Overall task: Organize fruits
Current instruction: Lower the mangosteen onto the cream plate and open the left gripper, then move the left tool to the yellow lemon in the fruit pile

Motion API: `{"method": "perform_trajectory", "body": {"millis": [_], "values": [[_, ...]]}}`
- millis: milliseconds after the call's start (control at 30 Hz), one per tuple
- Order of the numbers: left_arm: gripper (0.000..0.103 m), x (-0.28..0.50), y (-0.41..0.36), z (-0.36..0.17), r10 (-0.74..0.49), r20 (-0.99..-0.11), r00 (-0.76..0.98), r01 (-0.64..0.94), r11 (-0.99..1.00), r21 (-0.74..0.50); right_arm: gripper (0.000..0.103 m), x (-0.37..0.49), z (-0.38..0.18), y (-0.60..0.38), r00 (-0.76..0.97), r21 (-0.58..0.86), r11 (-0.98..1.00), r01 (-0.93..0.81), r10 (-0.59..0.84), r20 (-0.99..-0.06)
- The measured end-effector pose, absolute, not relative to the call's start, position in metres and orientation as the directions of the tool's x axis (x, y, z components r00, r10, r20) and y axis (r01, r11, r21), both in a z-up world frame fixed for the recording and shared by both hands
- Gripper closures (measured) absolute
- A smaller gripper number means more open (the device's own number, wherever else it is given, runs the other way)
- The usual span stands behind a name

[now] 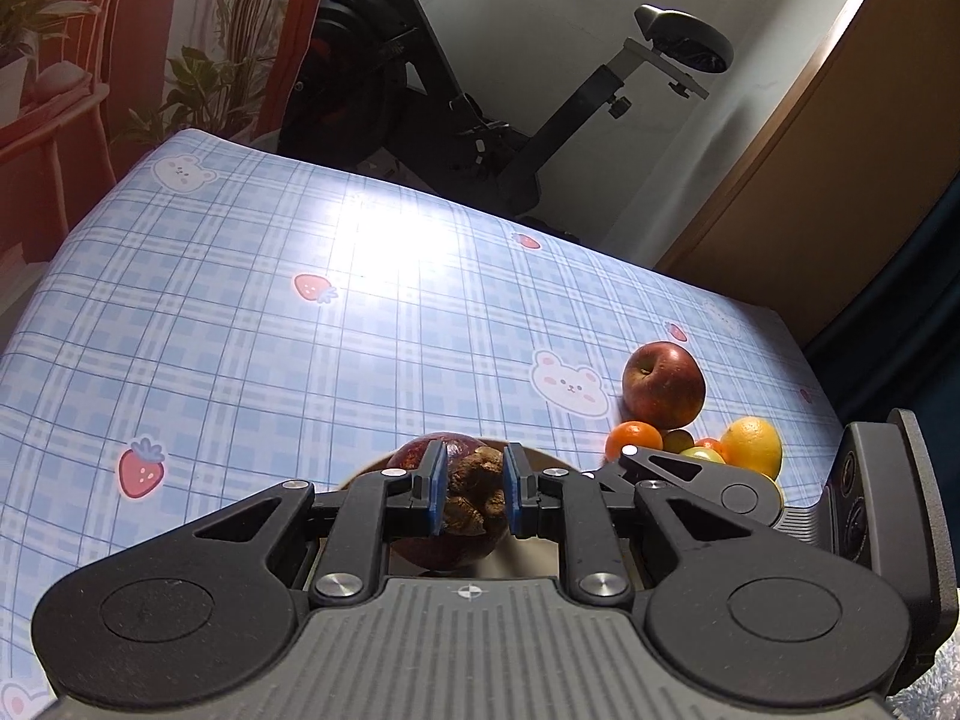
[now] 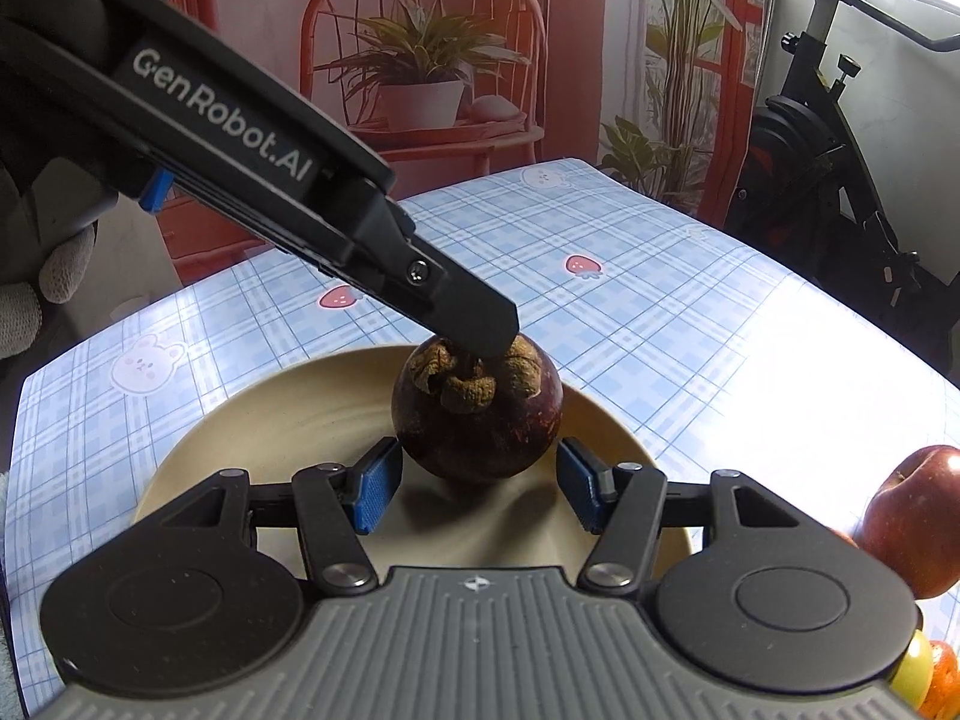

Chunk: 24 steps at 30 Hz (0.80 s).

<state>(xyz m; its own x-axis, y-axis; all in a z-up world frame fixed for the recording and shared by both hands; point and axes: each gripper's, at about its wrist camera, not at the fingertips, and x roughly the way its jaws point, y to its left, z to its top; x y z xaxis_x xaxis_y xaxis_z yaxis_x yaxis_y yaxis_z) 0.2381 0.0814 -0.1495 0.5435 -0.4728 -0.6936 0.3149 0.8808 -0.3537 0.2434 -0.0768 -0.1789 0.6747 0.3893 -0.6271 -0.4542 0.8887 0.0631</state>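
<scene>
A dark purple mangosteen (image 2: 480, 426) with a dry brown calyx stands on a beige plate (image 2: 240, 432). My left gripper (image 1: 474, 492) comes down from above and is shut on the calyx and stem; in the right wrist view its black fingertip (image 2: 480, 324) sits on top of the fruit. My right gripper (image 2: 480, 480) reaches in low over the plate, and the tips of its blue pads (image 2: 378, 489) touch the fruit's two lower sides. The fruit's underside is hidden.
To the right of the plate lie a red apple (image 1: 663, 384), a tangerine (image 1: 633, 438), a yellow citrus (image 1: 753, 444) and a small green fruit (image 1: 702, 455). A blue checked cloth (image 1: 300, 330) covers the table. An exercise bike (image 1: 480, 90) stands behind it.
</scene>
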Motion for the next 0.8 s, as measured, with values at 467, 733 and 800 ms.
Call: {"method": "perform_trajectory", "body": {"millis": [467,733,800], "values": [[0.078,0.225,0.070,-0.140,-0.342,-0.715,0.609,0.273,0.937,-0.216,0.043,0.159,-0.156,-0.158,0.811,0.132,0.956,-0.264,0.294,-0.506],[0.078,0.212,0.056,-0.117,-0.330,-0.642,0.692,0.241,0.944,-0.224,0.043,0.106,-0.156,-0.209,0.866,0.144,0.977,-0.158,0.207,-0.455],[0.078,0.209,0.045,-0.114,-0.338,-0.631,0.698,0.255,0.941,-0.222,0.044,0.097,-0.157,-0.218,0.872,0.150,0.978,-0.145,0.198,-0.448]]}}
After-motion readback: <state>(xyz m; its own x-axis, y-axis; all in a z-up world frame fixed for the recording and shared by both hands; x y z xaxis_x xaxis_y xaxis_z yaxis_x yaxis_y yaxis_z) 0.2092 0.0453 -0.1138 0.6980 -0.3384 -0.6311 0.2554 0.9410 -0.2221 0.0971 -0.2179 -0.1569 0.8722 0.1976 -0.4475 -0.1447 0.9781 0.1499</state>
